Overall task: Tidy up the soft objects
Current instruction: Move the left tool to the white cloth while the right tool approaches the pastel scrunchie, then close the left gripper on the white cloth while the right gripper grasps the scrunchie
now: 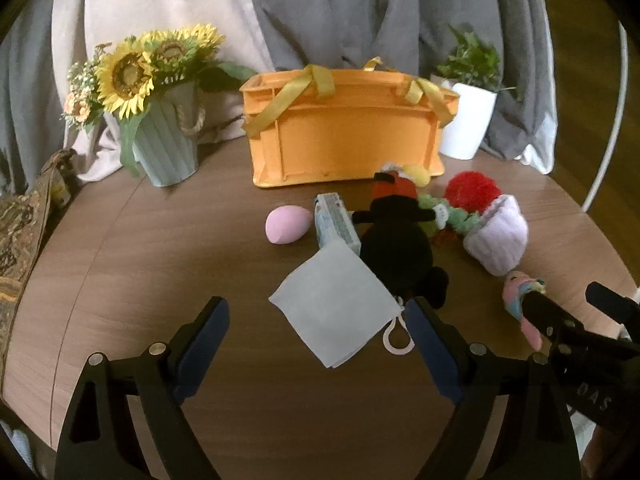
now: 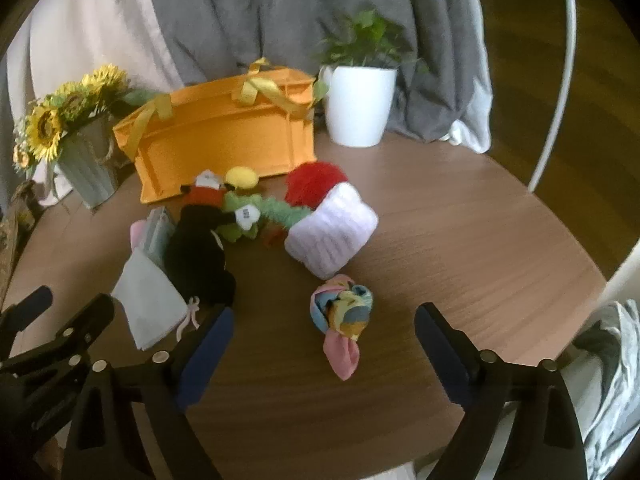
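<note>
Between the spread fingers of the left tool (image 1: pixel 318 322) lies a pale grey folded cloth (image 1: pixel 334 306) on the brown wooden surface (image 1: pixel 160 264); ahead of the spread right tool (image 2: pixel 324 328) lies a knotted multicoloured fabric bundle (image 2: pixel 342 318), untouched.

We see an orange basket (image 1: pixel 344 136) with yellow straps, a pink sponge (image 1: pixel 288 224), a black plush (image 1: pixel 394 248), a red pompom (image 1: pixel 472 192) and a wood-grain brown table (image 1: pixel 160 280).

Left gripper (image 1: pixel 318 314) gapes — grey cloth (image 1: pixel 334 306) between.
</note>
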`<state>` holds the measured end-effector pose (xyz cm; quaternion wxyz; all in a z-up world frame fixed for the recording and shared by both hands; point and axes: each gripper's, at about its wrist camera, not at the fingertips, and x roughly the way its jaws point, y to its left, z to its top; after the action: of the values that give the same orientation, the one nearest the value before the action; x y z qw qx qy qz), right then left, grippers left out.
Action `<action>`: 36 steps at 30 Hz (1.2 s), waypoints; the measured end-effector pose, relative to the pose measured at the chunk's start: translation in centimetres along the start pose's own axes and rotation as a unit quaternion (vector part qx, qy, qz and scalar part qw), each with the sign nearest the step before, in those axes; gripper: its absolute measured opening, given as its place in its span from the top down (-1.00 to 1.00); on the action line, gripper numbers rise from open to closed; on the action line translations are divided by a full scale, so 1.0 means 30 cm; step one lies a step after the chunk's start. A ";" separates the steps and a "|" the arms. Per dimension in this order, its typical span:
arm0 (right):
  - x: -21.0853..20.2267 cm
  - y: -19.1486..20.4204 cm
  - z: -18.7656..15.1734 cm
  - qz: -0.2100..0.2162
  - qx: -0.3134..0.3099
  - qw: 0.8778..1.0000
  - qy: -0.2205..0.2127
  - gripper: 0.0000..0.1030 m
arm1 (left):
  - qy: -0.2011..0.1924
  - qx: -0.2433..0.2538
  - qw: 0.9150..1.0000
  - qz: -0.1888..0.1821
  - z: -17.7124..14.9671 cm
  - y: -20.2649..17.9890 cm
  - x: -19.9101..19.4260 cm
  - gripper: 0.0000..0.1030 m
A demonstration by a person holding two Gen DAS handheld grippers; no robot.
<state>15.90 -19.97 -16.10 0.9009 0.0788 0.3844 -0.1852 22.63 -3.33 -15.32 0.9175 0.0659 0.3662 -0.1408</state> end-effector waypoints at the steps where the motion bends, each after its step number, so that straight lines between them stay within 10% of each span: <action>1: 0.020 -0.003 0.000 0.009 -0.004 1.000 0.009 -0.78 | 0.002 -0.003 1.000 0.008 -0.001 -0.004 0.007 -0.73; 29: 0.208 -0.045 -0.006 0.011 -0.004 0.998 0.067 -0.24 | 0.049 0.011 0.999 0.005 -0.026 -0.052 0.227 -0.12; 36: 0.212 -0.044 -0.009 0.015 -0.007 0.997 0.070 0.11 | 0.047 0.020 0.998 -0.025 -0.022 -0.063 0.224 0.61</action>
<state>19.25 -22.84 -20.88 0.8751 0.0911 0.4463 -0.1630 26.29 -6.40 -20.47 0.8939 0.0816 0.4075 -0.1678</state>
